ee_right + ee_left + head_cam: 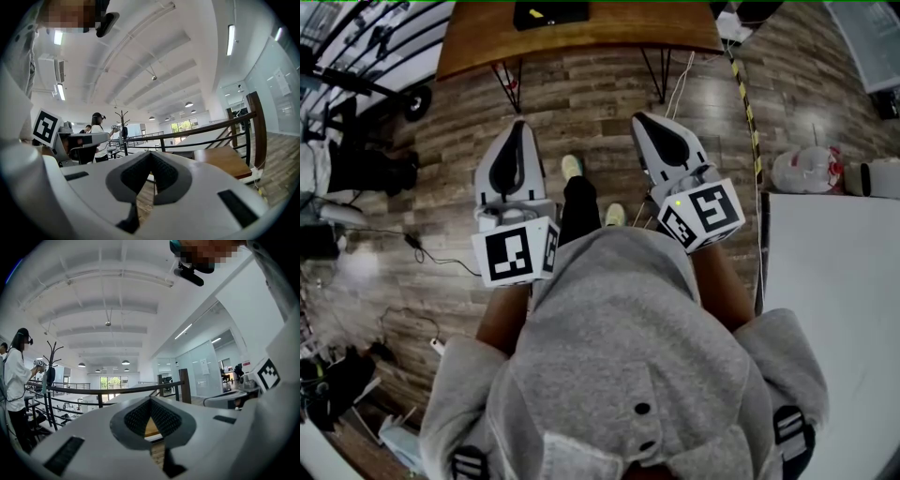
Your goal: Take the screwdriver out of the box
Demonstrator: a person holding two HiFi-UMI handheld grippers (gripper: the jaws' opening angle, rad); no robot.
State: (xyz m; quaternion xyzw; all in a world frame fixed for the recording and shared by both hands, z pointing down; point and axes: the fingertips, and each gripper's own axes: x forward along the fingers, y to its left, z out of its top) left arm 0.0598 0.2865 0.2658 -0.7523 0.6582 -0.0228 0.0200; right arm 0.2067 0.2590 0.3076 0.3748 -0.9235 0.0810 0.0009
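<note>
Left claw (pixel 518 125), right claw (pixel 640 118) closed; box (pixel 550 14) ahead.

A person in a grey hoodie (pixel 628 356) is seen from above, over a wood-plank floor (pixel 609 94). The left gripper (pixel 517 127) and the right gripper (pixel 639 118) are held side by side, pointed away, each with its jaws together. A black box (pixel 550 14) is set on the wooden table (pixel 619 33) at the far edge. A white tabletop (pixel 834 309) lies at the right.

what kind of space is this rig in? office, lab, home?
Probably an open-plan office or lab, possibly on an upper level. A dark railing fronts a large hall with pendant lamps, glass-walled rooms line one side, and a wooden table stands on a plank floor.
</note>
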